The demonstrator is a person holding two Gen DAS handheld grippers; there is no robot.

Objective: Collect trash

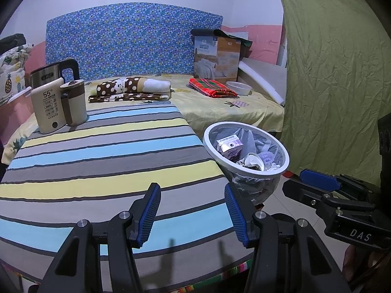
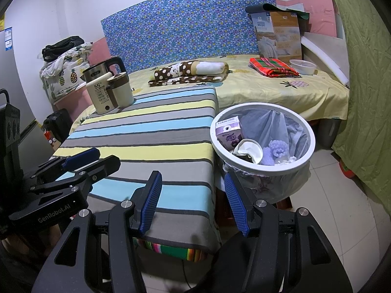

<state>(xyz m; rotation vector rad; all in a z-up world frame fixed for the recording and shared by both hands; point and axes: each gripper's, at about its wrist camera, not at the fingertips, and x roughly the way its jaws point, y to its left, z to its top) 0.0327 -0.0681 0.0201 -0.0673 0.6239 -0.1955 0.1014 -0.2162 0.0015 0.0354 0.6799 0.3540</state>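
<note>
Our left gripper point(image 1: 193, 210) and right gripper point(image 2: 193, 202) nearest, jaws released, nothing between. Striped table point(image 1: 102, 161) just left of bin point(image 2: 262, 168), bare of litter. Bin holds trash: carton point(image 2: 228, 135), crumpled cup point(image 2: 248, 150), purple lump point(image 2: 273, 151). We judge collecting nearly done. Beyond bin, on bed point(image 2: 305, 92), plastic tub point(image 2: 303, 66): possibly next pick, calling for long reach.

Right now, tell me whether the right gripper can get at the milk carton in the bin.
Probably yes: the right gripper is open and empty, and the milk carton sits uncovered at the top of the bin.
</note>
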